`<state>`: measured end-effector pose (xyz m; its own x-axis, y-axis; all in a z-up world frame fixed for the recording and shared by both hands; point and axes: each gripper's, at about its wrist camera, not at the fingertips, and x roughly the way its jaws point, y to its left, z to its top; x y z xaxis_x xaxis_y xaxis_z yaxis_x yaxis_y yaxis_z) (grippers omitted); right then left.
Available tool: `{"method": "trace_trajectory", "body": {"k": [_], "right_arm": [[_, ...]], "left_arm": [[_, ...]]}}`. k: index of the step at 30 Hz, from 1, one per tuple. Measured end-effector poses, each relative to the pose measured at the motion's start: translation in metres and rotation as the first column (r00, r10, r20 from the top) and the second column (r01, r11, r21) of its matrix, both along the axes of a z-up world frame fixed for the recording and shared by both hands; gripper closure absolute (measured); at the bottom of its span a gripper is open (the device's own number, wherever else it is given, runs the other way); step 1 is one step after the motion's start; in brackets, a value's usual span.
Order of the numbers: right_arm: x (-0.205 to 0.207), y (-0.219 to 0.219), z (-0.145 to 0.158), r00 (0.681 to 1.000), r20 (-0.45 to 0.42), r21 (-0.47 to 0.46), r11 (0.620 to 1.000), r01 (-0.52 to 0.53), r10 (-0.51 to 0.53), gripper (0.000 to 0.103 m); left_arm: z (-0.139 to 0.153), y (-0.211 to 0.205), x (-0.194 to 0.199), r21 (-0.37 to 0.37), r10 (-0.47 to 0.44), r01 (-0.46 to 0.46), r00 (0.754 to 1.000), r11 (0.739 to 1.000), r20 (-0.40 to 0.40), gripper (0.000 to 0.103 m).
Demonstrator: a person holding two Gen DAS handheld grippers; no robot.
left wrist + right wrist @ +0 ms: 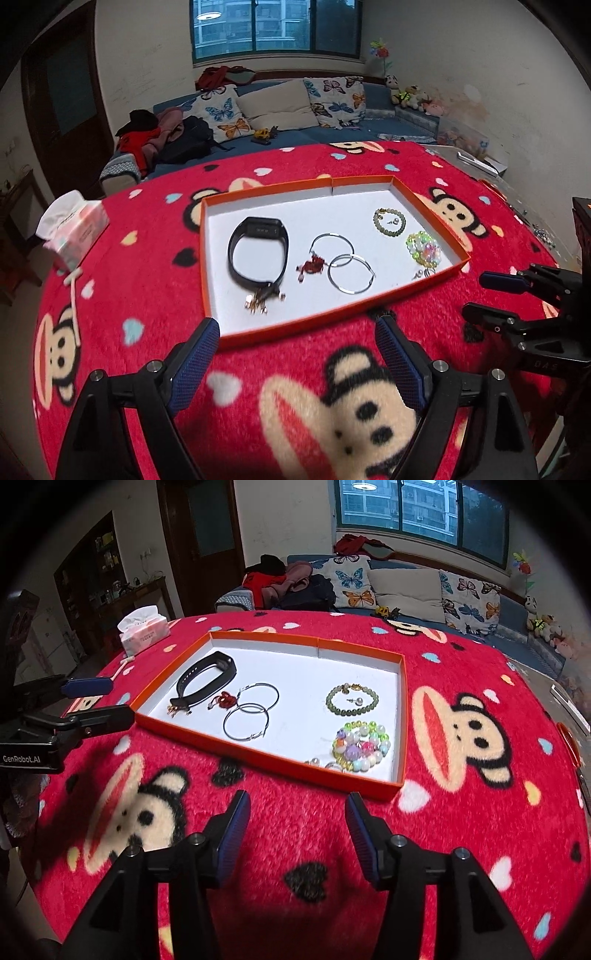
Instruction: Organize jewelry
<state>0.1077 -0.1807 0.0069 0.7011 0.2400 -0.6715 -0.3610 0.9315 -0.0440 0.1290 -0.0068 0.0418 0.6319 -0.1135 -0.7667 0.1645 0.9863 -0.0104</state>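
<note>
Jaws apart, empty; watch band [207,681] lengthwise near-left to far-right.

My left gripper [295,328] points obliquely downward, jaws spread wide, nothing between them. My right gripper [298,805] sits beside it, tilted down likewise, jaws parted more narrowly, holding nothing.

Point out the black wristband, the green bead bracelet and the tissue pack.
black wristband [258,226], left wrist view, on its flat display face.
green bead bracelet [332,708], right wrist view, on the beads at its left curve.
tissue pack [146,635], right wrist view, on its pink side.
</note>
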Motion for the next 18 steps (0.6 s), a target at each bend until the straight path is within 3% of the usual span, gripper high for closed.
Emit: {"method": "trace_trajectory", "body": {"k": [18], "right_arm": [[-0.03,-0.001,-0.004,1.0,-0.004,0.066,0.997,0.029,-0.029,0.044]], "left_arm": [[-0.008,0.009,-0.05,-0.054,0.064,-0.064,0.998,0.997,0.0,0.011]]}}
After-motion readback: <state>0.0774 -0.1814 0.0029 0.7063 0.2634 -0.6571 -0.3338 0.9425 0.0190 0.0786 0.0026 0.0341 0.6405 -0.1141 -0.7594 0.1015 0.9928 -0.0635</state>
